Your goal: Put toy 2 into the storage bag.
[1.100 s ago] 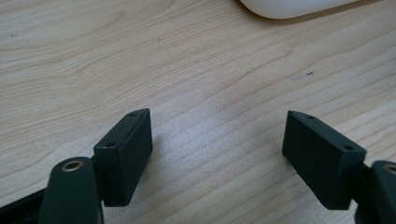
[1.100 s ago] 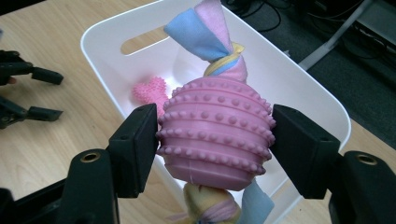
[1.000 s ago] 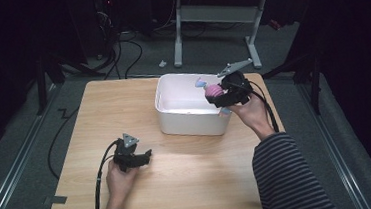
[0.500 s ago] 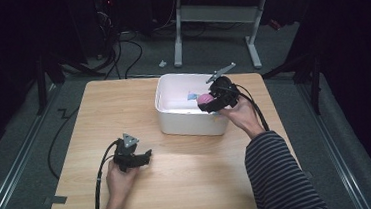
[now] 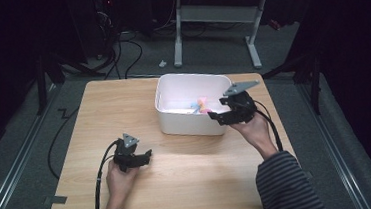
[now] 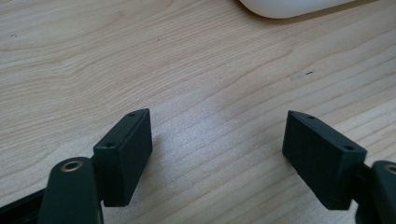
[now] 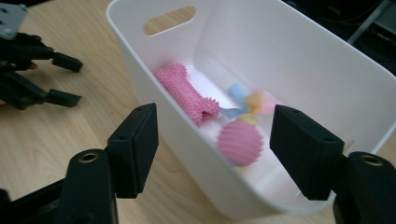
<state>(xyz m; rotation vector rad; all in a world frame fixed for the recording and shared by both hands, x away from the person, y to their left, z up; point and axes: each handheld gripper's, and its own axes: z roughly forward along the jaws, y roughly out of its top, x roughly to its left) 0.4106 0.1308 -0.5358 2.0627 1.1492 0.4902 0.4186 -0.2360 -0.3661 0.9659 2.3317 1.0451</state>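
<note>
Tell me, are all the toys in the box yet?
It looks nearly finished. Done: the pink spiky bone, the pink ball and a pastel toy lie inside the white bin. In hand: nothing. The right gripper hangs by the bin's rim, its jaws just closing on nothing, and the left gripper sits open on the table. Left: probably nothing, as I see no loose toys.

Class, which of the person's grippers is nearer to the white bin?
Right. The right gripper hangs at the white bin's right end, jaws open at its rim. The left gripper rests on the table in front of the bin, well apart from it.
</note>
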